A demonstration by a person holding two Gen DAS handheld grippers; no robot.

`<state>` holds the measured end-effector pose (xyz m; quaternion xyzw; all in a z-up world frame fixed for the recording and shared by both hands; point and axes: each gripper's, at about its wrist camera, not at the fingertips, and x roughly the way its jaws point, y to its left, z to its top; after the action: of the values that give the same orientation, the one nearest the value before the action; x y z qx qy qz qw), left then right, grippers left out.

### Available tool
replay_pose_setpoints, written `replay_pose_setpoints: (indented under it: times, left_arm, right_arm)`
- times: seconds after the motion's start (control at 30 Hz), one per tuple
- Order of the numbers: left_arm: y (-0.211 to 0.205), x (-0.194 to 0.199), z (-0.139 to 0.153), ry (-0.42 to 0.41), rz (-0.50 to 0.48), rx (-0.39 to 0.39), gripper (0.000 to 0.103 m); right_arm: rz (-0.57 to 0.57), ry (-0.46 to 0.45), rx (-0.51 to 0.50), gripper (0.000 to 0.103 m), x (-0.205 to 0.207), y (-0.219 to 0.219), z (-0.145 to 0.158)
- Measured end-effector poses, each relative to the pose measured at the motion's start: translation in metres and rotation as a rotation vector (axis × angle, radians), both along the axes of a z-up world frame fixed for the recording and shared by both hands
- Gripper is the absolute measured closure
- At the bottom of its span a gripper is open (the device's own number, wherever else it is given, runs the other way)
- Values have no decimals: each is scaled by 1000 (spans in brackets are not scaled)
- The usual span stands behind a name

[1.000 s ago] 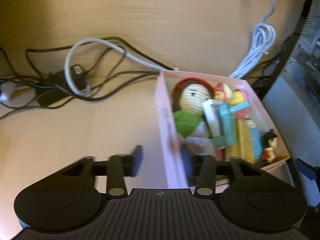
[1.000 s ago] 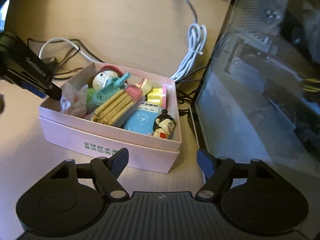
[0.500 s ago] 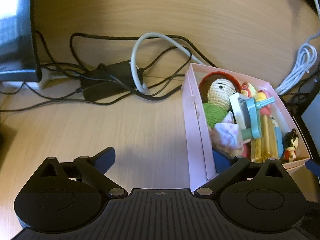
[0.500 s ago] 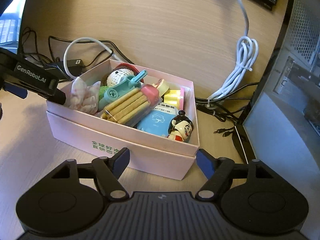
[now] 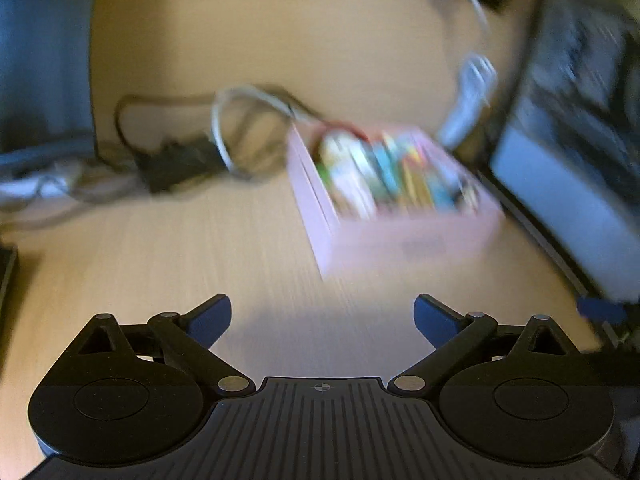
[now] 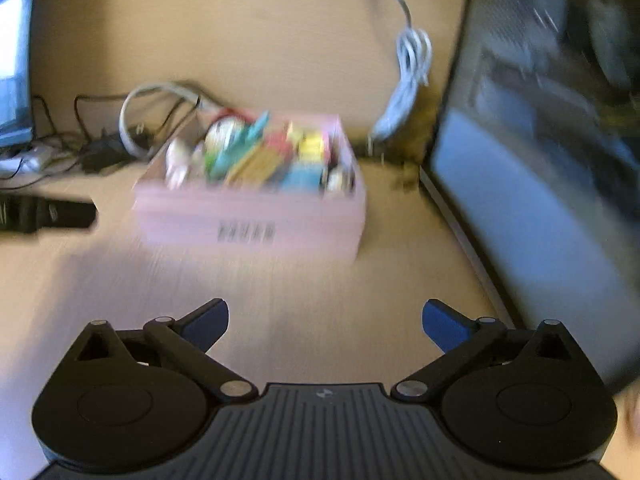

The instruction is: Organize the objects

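I see pink box (image 6: 248, 216) on wooden desk (image 6: 280, 312), packed full of small bright toys, blurred; barcode on near side. Box sits mid-desk, well ahead of both grippers. Left of box: tangle of black cables (image 6: 92, 148), grey cable loop (image 5: 224, 128). Right of box: coiled white cable (image 6: 408, 76), then dark computer case (image 6: 540, 160) close beside it. Left gripper (image 5: 322, 316): jaws spread wide, nothing between them, just been opening. Right gripper (image 6: 326, 320): same, wide apart, empty, just been opening; bare desk between fingers.
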<state>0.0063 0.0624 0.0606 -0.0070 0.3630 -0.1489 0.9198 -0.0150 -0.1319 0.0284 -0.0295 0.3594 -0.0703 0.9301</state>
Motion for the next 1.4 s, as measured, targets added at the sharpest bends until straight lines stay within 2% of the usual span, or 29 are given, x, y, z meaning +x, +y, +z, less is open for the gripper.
replay_pose_setpoints:
  times: [0.1,0.23,0.27,0.4,0.43,0.6,0.77,0.8,0.93,1.4]
  left_arm:
    - [-6,-31,-21,58,-4,43,2]
    - [-6,-54,-39,107,45,63,2]
    - [-6,-59,-44,105,62,74,2]
    - [-20,-79,-55,1,108,147,1]
    - [-21,-81,-57,-13,129,136,2]
    - [-34,-66,-61,-67,169,120,2]
    - [-45,-42,-62,-65,241,126,1]
    - [-46,-38,-62,-64,246,126,1]
    - [-49,-31,-62,-65,246,129,1]
    - [-50,-30,-62,-65,256,130,1]
  right_arm:
    - [-22,51,-12,0,-28,7,-14]
    - [-28,104,-4,0,-53,3,-28]
    - [-22,104,-5,0,-57,1,-30]
    - [21,75,9,0,-70,-10,-41]
    - [34,62,17,0,-70,-13,-43]
    - [118,-11,-15,0,-60,-19,-49]
    - [135,20,117,0,-29,-40,-51]
    - [129,12,112,0,-24,-42,-52]
    - [171,-40,110,0,-12,-43,-58]
    - [149,-41,115,0,1,-47,-58]
